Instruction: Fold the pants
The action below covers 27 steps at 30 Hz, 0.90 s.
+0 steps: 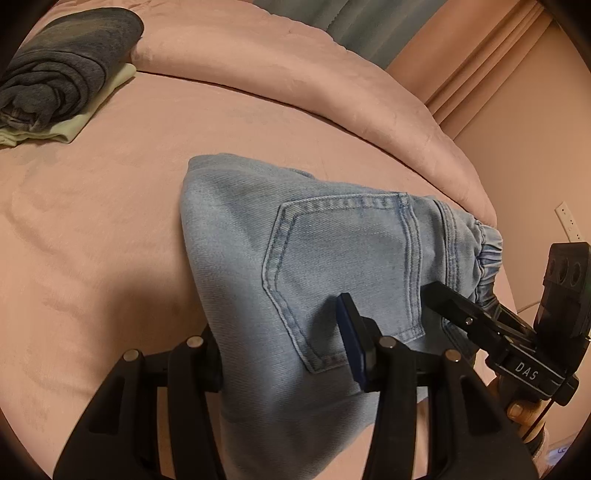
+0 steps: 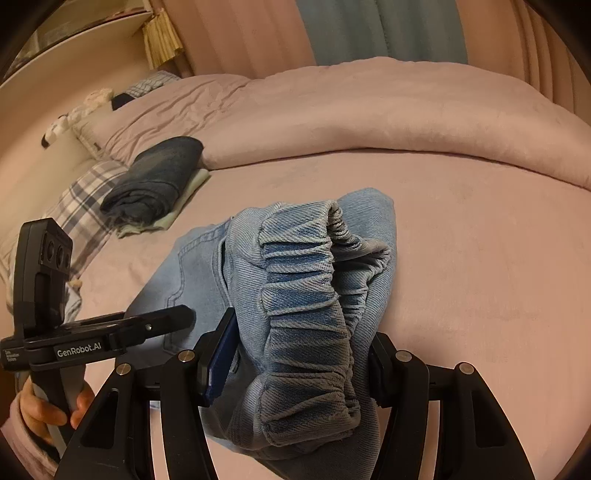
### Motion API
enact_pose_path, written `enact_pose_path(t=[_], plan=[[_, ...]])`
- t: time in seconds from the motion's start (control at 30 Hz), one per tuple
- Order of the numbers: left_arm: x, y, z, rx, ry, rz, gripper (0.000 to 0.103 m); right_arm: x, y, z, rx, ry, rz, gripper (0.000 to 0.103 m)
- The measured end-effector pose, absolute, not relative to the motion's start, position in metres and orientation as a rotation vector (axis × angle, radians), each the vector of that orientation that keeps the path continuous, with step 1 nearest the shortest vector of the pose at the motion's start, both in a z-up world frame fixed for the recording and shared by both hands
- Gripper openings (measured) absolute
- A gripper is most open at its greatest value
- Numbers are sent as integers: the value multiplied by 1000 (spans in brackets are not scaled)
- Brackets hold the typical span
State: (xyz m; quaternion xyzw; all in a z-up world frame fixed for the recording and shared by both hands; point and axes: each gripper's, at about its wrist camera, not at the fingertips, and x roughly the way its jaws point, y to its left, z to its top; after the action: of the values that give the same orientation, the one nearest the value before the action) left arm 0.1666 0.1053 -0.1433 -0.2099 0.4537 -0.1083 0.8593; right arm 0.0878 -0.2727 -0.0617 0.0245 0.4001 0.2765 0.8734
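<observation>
Light blue jeans (image 1: 325, 258) hang folded above the pink bed, back pocket up in the left wrist view. My left gripper (image 1: 284, 339) is shut on the jeans at their lower edge; its left finger is hidden behind the denim. My right gripper (image 2: 295, 354) is shut on the jeans' elastic waistband (image 2: 306, 295), which bunches between its fingers. The right gripper also shows at the right of the left wrist view (image 1: 480, 317), on the waistband end. The left gripper shows at the left of the right wrist view (image 2: 147, 325).
A folded dark garment on a pale green one (image 1: 62, 74) lies at the bed's far left, also in the right wrist view (image 2: 155, 181). A rolled pink duvet (image 1: 295, 74) runs along the back. Plaid pillows (image 2: 85, 199) and curtains (image 2: 369, 29) stand beyond.
</observation>
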Motion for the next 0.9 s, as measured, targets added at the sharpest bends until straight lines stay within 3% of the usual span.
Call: enact_pose_path(t=[0.4, 0.77, 0.9], plan=[[173, 99, -149, -423, 986, -228, 51, 103, -286, -80, 81, 896, 547, 63], [161, 104, -140, -375, 969, -144, 81, 99, -304, -82, 111, 920, 503, 69], [154, 106, -127, -344, 932, -130, 82, 92, -304, -70, 69, 878, 477, 76]])
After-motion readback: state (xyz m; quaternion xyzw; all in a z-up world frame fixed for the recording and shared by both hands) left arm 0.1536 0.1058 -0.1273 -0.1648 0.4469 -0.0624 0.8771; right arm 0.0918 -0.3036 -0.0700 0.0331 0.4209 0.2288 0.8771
